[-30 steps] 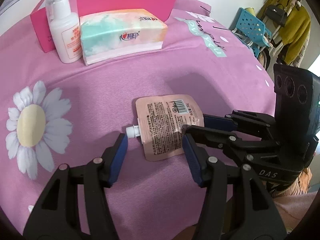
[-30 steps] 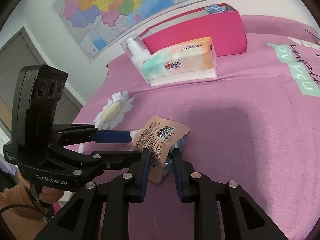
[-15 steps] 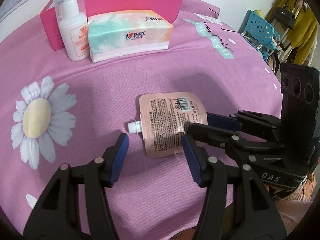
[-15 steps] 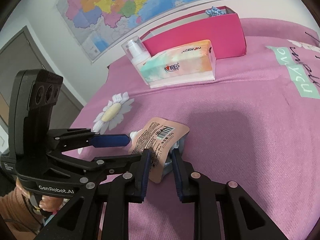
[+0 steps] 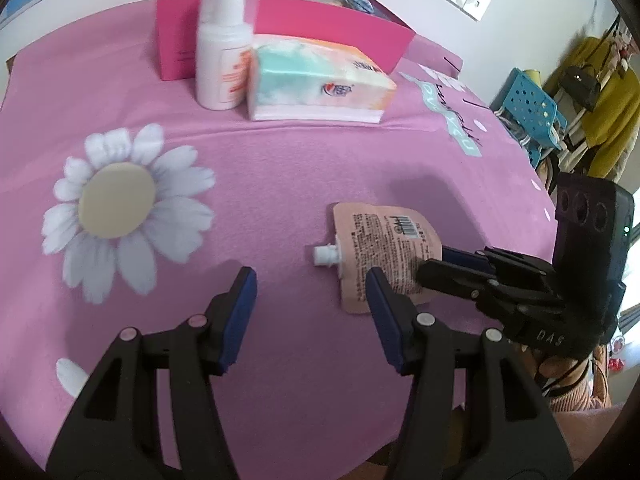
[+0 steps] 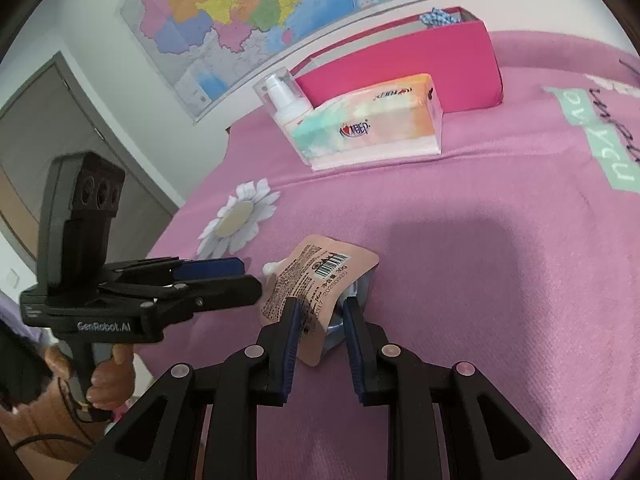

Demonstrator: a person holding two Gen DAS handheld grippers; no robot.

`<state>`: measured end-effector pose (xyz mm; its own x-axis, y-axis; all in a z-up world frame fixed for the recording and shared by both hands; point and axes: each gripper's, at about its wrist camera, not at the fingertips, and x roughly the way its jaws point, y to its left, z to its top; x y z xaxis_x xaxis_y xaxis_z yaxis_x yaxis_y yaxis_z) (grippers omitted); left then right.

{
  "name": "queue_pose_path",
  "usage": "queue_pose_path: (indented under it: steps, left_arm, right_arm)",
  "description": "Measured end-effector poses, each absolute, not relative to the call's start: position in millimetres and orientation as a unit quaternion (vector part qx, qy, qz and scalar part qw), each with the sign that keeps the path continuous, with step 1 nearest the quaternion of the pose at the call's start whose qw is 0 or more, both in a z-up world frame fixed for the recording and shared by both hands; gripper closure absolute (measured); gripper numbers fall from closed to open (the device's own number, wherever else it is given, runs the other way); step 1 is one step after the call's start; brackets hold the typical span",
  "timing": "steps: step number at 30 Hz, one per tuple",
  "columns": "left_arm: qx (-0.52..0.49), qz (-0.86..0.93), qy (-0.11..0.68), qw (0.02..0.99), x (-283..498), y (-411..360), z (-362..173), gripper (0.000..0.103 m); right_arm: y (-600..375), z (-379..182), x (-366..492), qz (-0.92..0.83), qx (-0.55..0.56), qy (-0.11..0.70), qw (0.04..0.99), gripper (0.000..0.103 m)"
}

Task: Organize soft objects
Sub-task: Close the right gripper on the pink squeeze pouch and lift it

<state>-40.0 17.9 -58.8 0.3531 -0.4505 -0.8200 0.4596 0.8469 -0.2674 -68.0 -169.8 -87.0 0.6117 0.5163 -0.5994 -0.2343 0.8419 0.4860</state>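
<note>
Pouch (image 5: 384, 256) now off-centre beside left gripper (image 5: 310, 300).

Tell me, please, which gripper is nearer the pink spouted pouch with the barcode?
Right. The right gripper is shut on the pink spouted pouch at its bottom edge; the left gripper hangs open beside its white spout, holding nothing.

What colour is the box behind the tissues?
The box is bright pink; the right wrist view shows it best.

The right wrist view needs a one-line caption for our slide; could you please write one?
Right gripper shut on a pink spouted pouch on the pink cloth, left gripper open beside it.
</note>
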Motion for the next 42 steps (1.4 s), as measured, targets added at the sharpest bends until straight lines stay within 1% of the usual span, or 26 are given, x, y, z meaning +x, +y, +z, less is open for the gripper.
queue_pose_path:
  steps: [4,8,9,10,15,17,21,24,27,29,31,35,39,40,41,42]
  left_arm:
    - [0.007,-0.292,0.493,0.820,-43,16,-58,0.045]
    - [0.031,-0.296,0.497,0.815,-37,3,-60,0.045]
    - [0.034,-0.296,0.500,0.813,-36,1,-62,0.045]
    - [0.037,-0.298,0.502,0.811,-34,-3,-63,0.045]
    - [0.046,-0.306,0.501,0.808,-35,-13,-62,0.045]
    - [0.047,-0.309,0.500,0.808,-38,-15,-61,0.045]
    - [0.047,-0.309,0.499,0.808,-42,-18,-60,0.047]
    - [0.049,-0.304,0.499,0.810,-42,-21,-59,0.047]
    - [0.039,-0.322,0.499,0.804,-43,-24,-56,0.053]
    - [0.047,-0.329,0.488,0.807,-46,-30,-50,0.053]
    - [0.049,-0.331,0.484,0.808,-47,-33,-48,0.053]
    - [0.059,-0.324,0.481,0.813,-46,-32,-48,0.053]
    - [0.046,-0.304,0.478,0.823,-41,-15,-47,0.053]
    - [0.043,-0.297,0.477,0.826,-38,-9,-47,0.052]
    - [0.040,-0.293,0.479,0.827,-36,-6,-48,0.051]
    - [0.039,-0.289,0.482,0.826,-33,-4,-50,0.051]
  right_arm:
    - [-174,-88,-67,0.226,0.190,0.394,0.870,0.081]
    - [-176,-85,-64,0.230,0.197,0.404,0.863,0.079]
    - [-177,-82,-64,0.230,0.196,0.399,0.866,0.075]
    - [-179,-79,-64,0.228,0.199,0.398,0.866,0.074]
    - [-179,-73,-57,0.232,0.193,0.398,0.866,0.074]
    - [-176,-75,-55,0.238,0.190,0.408,0.861,0.075]
    - [-172,-81,-53,0.238,0.181,0.420,0.857,0.082]
    - [-170,-80,-52,0.236,0.172,0.422,0.858,0.082]
    - [-170,-79,-52,0.233,0.166,0.422,0.860,0.083]
    - [-170,-78,-52,0.240,0.169,0.421,0.858,0.085]
    - [-168,-77,-52,0.241,0.162,0.422,0.859,0.089]
    - [-166,-74,-51,0.237,0.151,0.422,0.862,0.090]
    - [-177,-74,-50,0.233,0.175,0.424,0.858,0.086]
    - [-179,-74,-51,0.234,0.181,0.423,0.856,0.084]
    - [-179,-75,-51,0.236,0.186,0.424,0.855,0.079]
    - [-179,-76,-50,0.235,0.189,0.426,0.853,0.077]
